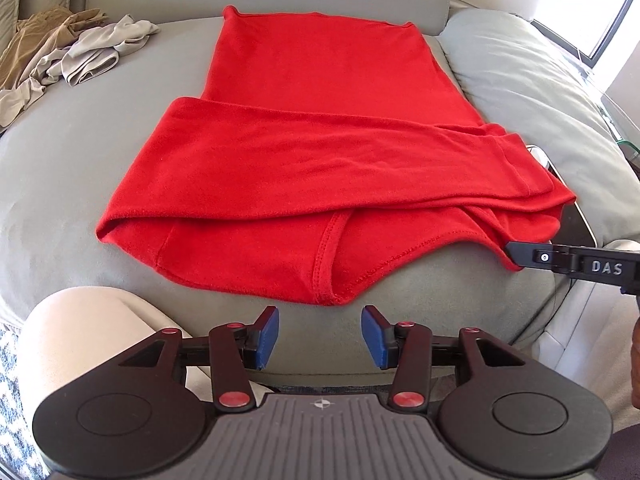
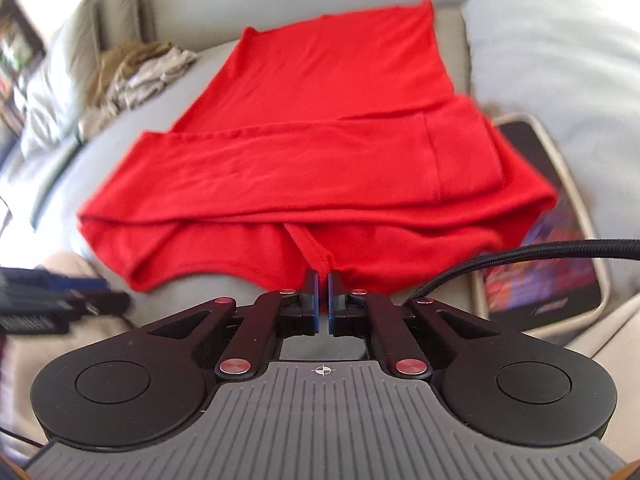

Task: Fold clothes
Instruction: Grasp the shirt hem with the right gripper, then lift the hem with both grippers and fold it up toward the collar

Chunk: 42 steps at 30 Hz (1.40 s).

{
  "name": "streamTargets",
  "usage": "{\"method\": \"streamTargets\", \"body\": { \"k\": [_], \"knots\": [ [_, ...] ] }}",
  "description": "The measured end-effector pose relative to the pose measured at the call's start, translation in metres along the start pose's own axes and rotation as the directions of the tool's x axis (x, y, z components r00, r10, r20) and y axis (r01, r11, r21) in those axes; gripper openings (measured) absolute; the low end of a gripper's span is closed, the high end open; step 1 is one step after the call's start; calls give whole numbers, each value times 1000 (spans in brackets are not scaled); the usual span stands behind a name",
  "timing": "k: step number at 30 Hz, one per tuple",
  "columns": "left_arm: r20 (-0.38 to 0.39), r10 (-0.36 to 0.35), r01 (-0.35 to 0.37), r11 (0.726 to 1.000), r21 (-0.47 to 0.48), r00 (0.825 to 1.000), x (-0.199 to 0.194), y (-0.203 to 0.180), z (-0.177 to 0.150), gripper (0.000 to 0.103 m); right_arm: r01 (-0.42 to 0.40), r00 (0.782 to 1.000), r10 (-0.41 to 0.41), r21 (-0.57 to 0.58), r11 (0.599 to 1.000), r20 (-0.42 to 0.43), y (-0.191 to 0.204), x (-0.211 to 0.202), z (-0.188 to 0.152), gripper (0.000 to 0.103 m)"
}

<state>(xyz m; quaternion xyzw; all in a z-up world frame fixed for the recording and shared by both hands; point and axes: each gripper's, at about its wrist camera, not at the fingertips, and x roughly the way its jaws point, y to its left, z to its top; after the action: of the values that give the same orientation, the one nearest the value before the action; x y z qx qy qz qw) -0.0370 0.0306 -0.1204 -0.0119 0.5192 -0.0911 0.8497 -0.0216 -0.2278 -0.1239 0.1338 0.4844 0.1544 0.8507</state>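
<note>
Red garment (image 1: 304, 160): laid flat on the grey sofa cushion (image 1: 100, 120), its long body running toward the backrest. The near part is crossed by a sleeve folded over it from side to side; the stitched neckline seam (image 1: 326, 256) is exposed at the near edge.

Right gripper (image 2: 324, 280): seen in its own view with the jaws drawn together on the near hem of the garment at the seam; only a thin gap is visible between the blue pads. In the left wrist view its black finger (image 1: 520, 254) is seen touching the garment's near right corner.

Left gripper (image 1: 320, 334): held just short of the near hem, jaws spread apart, nothing between the blue pads (image 1: 270, 330).

Pile of beige and tan clothes (image 1: 68, 48): heaped on the cushion, well apart to the left.

Grey pillow (image 1: 520, 80): placed to the right of the garment.

Dark flat printed item (image 2: 548, 240): partly covered by the garment's right edge.
</note>
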Motion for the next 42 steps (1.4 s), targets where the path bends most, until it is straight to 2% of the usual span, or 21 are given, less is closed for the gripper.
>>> {"method": "streamTargets", "body": {
  "k": [5, 7, 9, 10, 11, 13, 16, 19, 20, 21, 23, 25, 27, 29, 31, 33, 35, 37, 39, 40, 42],
  "knots": [
    [-11, -4, 4, 1000, -6, 1000, 3, 2, -1, 45, -43, 998, 48, 93, 995, -50, -10, -1, -5, 4],
    [-18, -2, 3, 1000, 6, 1000, 3, 0, -2, 45, -48, 996, 54, 91, 995, -69, -10, 2, -6, 5],
    [-13, -3, 3, 999, 34, 1000, -1, -1, -4, 46, -39, 995, 45, 73, 997, -89, -8, -2, -4, 11],
    [-9, 0, 1, 999, 41, 1000, -3, 2, -4, 46, -17, 994, 23, 55, 998, -106, -4, -6, -2, 29],
    [-4, 1, -1, 999, 37, 1000, -5, 5, -4, 46, 0, 994, 4, 33, 999, -106, -1, -12, -1, 41],
    [5, -12, 12, 1000, 15, 1000, -9, 15, -2, 46, 16, 996, -17, -11, 1000, -83, 5, -26, 1, 41],
    [38, -20, 21, 999, -27, 999, -9, 21, 12, 45, 17, 1000, -17, 7, 1000, -1, 4, -38, 11, 39],
    [118, 7, -4, 1000, -25, 993, 1, 13, 32, 45, 39, 998, -40, 32, 999, 45, 2, -27, 27, 16],
    [127, 27, -25, 1000, -18, 992, 9, 8, 37, 45, 44, 998, -46, 30, 999, 38, 3, -21, 28, 15],
    [123, 44, -44, 999, -5, 991, 18, 4, 40, 43, 49, 999, -49, 21, 999, 20, 4, -15, 27, 15],
    [48, 78, -81, 995, 53, 996, 39, -7, 39, 42, 57, 998, -57, 3, 998, -17, 7, -2, 24, 18],
    [49, 113, -118, 984, 133, 992, 38, -17, 28, 42, 65, 996, -66, -15, 998, -53, 10, 11, 22, 19],
    [-9, 101, -97, 979, 177, 995, 29, -19, 21, 42, 60, 992, -62, -27, 998, -109, 11, 17, 19, 19],
    [-81, 41, -28, 987, 158, 996, 19, -10, 17, 42, 32, 979, -33, -10, 999, -199, 9, 7, 17, 24],
    [-72, 15, -5, 992, 130, 997, 2, 1, 21, 42, 17, 964, -8, 34, 999, -264, 2, -5, 18, 26],
    [18, 16, -18, 994, 105, 1000, -25, 9, 32, 44, 1, 978, 11, 57, 998, -209, 0, -29, 26, 33],
    [117, 6, -14, 998, 62, 993, -52, 20, 47, 49, -30, 994, 38, 78, 996, -104, -2, -56, 41, 62],
    [216, -20, 22, 1000, -5, 976, -75, 34, 66, 58, -75, 997, 74, 107, 991, 12, -3, -79, 59, 74],
    [310, -35, 58, 996, -63, 950, -86, 45, 86, 70, -128, 986, 111, 142, 982, 121, -6, -96, 78, 86],
    [352, -38, 73, 994, -87, 935, -89, 50, 96, 72, -159, 977, 131, 169, 973, 168, -10, -99, 88, 95],
    [400, -7, 69, 988, -139, 916, -81, 55, 123, 72, -218, 954, 157, 230, 949, 256, -21, -101, 107, 99]
  ]
}}
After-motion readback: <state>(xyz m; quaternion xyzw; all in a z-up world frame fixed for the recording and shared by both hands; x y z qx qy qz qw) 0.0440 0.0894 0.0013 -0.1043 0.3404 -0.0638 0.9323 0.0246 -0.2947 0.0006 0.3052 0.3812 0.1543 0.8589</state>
